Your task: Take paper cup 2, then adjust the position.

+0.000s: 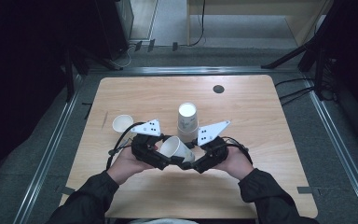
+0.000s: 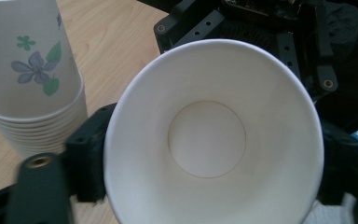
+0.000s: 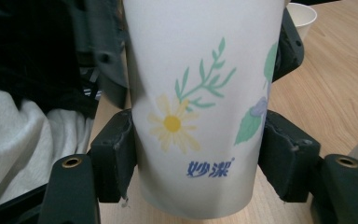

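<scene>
Between both tongs, cup (image 1: 177, 149) tilted, mouth leftward

Sleeves (image 1: 91, 196): dark, long, lower frame.
Grippers: left gripper (image 1: 161, 156), right gripper (image 1: 199, 156), black, brass-coloured screws, grey three-cornered dotted plates.

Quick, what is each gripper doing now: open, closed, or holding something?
Left gripper: near the paper cup, facing its open mouth; open or closed cannot be told.
Right gripper: closed on the paper cup, one jaw on each side.
</scene>
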The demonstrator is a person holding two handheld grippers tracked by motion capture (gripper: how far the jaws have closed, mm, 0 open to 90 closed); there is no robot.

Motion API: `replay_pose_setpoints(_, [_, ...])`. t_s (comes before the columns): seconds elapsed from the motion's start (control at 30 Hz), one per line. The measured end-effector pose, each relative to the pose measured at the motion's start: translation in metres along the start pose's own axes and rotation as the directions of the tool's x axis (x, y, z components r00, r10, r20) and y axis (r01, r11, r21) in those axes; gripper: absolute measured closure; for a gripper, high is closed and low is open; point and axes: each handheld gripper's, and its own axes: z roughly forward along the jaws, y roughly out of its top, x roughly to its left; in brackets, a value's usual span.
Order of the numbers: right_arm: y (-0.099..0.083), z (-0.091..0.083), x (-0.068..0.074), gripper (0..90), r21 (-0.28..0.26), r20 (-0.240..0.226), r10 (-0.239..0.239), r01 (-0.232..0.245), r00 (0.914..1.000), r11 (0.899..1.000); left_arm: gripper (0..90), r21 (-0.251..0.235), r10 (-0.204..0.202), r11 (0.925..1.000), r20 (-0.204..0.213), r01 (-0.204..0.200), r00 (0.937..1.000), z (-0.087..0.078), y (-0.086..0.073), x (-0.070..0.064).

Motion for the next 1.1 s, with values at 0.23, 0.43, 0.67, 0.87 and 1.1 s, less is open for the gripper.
replay_pose_setpoints(0.23, [0.000,0.000,0.000,33.7,-0.002,0.000,-0.003,0.003,1.0000,1.000,24.0,0.006,-0.012,0.9999,0.012,0.012,0.9999,-0.001,0.001,0.002])
replay_pose_setpoints(0.43, [-0.001,0.000,-0.002,22.4,0.000,-0.028,0.017,-0.017,0.9995,1.000,24.5,-0.002,-0.013,0.9999,-0.002,0.013,0.9999,-0.008,0.001,0.004])
replay_pose_setpoints(0.67, [-0.008,-0.005,-0.005,20.9,0.015,0.021,0.035,-0.036,0.9992,0.999,24.6,-0.017,-0.024,0.9996,-0.031,0.023,0.9992,-0.021,0.001,0.013])
replay_pose_setpoints(0.87, [-0.012,-0.004,-0.007,19.4,0.020,0.112,0.035,-0.038,0.9931,0.999,24.6,0.005,-0.002,1.0000,-0.072,0.003,0.9974,-0.029,-0.002,0.015])
replay_pose_setpoints(1.1, [-0.017,-0.009,-0.008,19.4,0.032,0.136,0.056,-0.061,0.9891,0.998,24.5,0.025,0.001,0.9997,-0.099,0.001,0.9951,-0.034,-0.003,0.019])
